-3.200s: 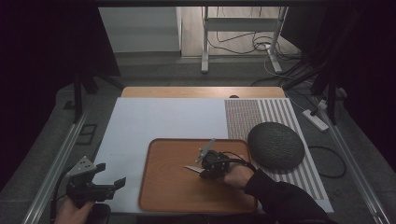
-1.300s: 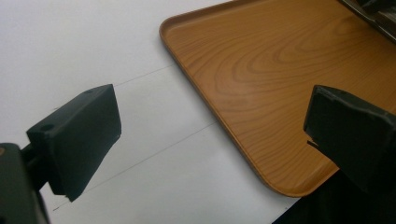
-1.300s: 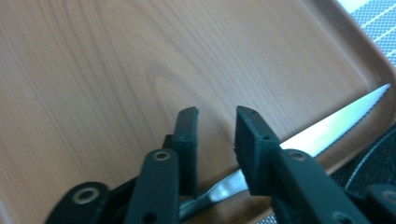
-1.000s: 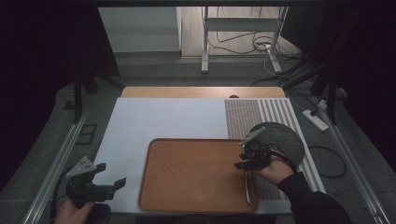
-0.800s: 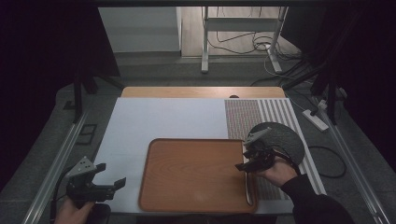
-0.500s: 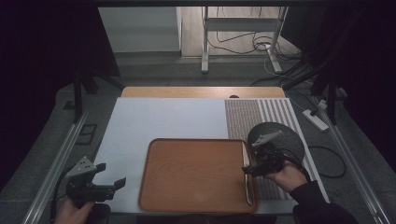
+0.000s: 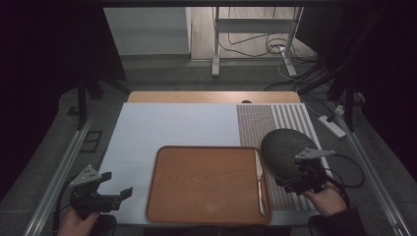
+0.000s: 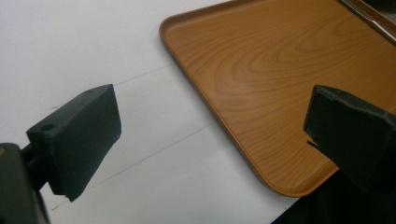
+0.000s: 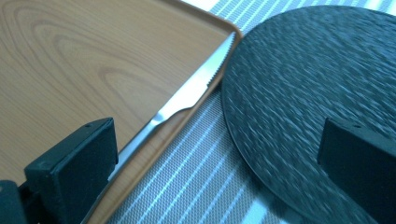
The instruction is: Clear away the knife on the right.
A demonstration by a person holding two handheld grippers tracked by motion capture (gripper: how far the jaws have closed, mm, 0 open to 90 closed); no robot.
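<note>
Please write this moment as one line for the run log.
right gripper: open, jaws just opened, nothing between | knife: on tray, right edge | left gripper: open, empty | plate: on striped mat

So the tray [image 7: 206,184] sits on the mat [image 7: 167,128] near the front edge, with the knife [image 7: 259,182] lying in it along its 3 o'clock rim. The plate [image 7: 285,150] is just beside it, around 2 o'clock.

Dim room, grey floor [image 7: 162,69], pale wall panel [image 7: 147,29], metal stand legs [image 7: 216,39], loose cables [image 7: 246,49]
</note>
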